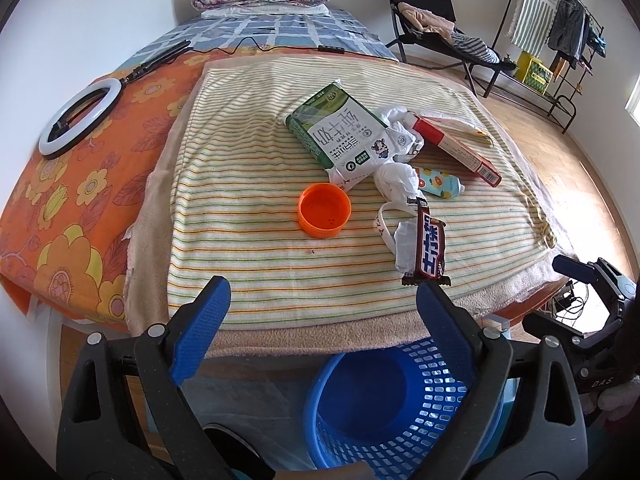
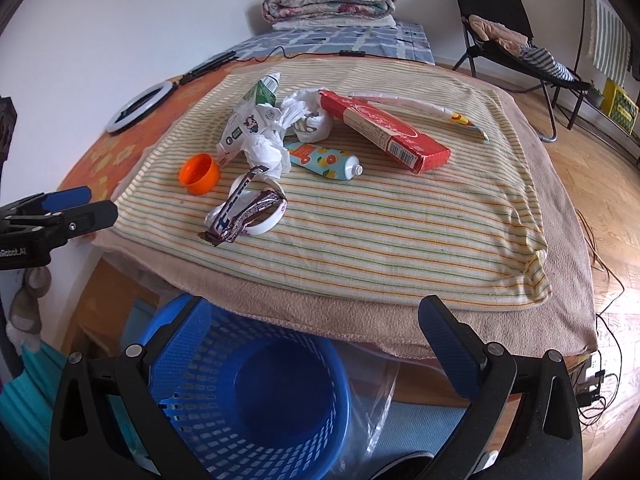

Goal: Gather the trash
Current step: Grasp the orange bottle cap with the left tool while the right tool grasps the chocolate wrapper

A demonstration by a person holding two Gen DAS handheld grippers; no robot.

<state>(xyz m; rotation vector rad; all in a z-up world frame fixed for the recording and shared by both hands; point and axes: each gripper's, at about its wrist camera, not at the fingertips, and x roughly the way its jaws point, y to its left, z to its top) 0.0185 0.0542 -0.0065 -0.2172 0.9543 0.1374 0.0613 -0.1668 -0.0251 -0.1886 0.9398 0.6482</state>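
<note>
- Both tools are empty: your left hand-held gripper (image 1: 322, 308) and your right hand-held gripper (image 2: 316, 330) each have their jaws spread wide, hanging over the near edge of the bed (image 1: 72, 184) with nothing between the pads.
- The trash lies in a loose cluster on the striped towel (image 2: 380, 232); the blue basket (image 2: 248, 396) sits on the floor just below that near edge and looks empty, so I judge collection has not really started.
- Start with the chocolate wrapper (image 1: 429, 246). It is the nearest piece, just ahead of your left tool's right-side finger, and it rests on a white strip (image 1: 390, 224).
- Pinch the wrapper across its narrow width near one end. It is thin and flat, so press lightly into the towel or the pads may slide over it.
- Watch that the strip or the towel does not come up with it.
- The orange cap (image 1: 325, 216) stands apart and is rigid; grip its wall, not across the open mouth.
- Leave the milk carton (image 1: 344, 136), crumpled paper (image 2: 268, 152), tube (image 2: 326, 160) and red box (image 2: 384, 128) for later; they touch or overlap, so take them one at a time.
- Carry each piece fully over the basket rim before letting go.
</note>
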